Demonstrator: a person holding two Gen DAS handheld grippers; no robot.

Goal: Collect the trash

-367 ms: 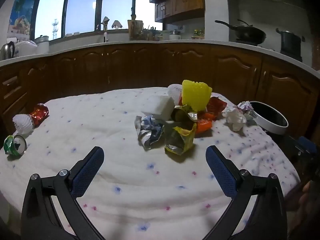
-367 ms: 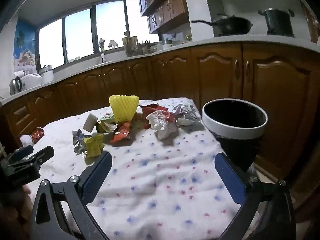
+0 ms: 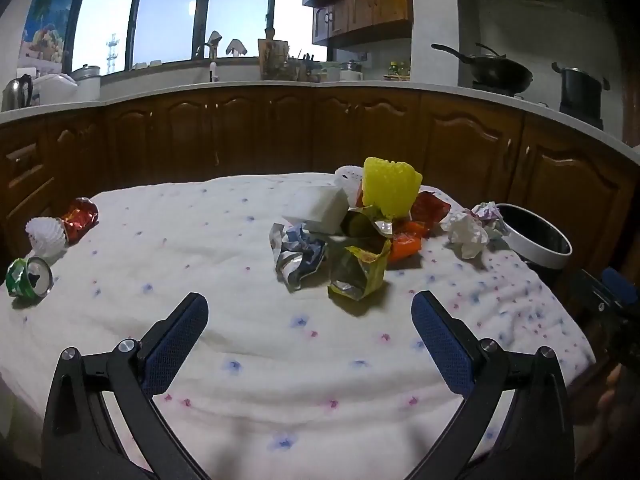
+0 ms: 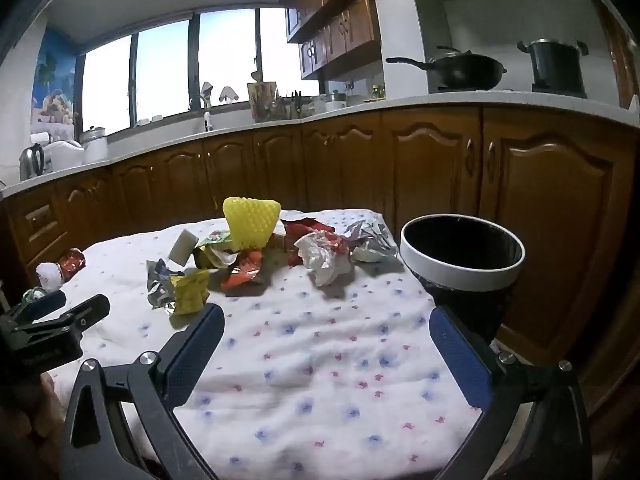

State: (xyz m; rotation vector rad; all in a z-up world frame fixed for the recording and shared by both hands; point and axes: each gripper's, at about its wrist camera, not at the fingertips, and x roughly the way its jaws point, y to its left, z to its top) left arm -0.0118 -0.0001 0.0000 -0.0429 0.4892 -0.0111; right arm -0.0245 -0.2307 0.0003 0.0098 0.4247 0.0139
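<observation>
Both tools hang over the cloth-covered tabletop (image 3: 248, 344) with fingers spread wide and nothing between them: the left tool (image 3: 310, 312) faces the central heap of wrappers, where a yellow foam net (image 3: 390, 192) stands tallest. The right tool (image 4: 326, 326) sits just beside the dark bin (image 4: 462, 258) at the tabletop's edge. A crushed green can (image 3: 29, 278) lies well apart.

This is a home kitchen. A long curved worktop (image 4: 400, 102) runs over brown wooden cabinet doors (image 4: 432, 168). On it, a black wok (image 4: 464, 70) and a dark stockpot (image 4: 556, 66) sit at the right end; left of the wok come a sink tap (image 3: 206, 50) under the wide window (image 3: 172, 16), then an electric kettle (image 3: 18, 90). Wall cupboards (image 3: 360, 4) hang above the worktop.
</observation>
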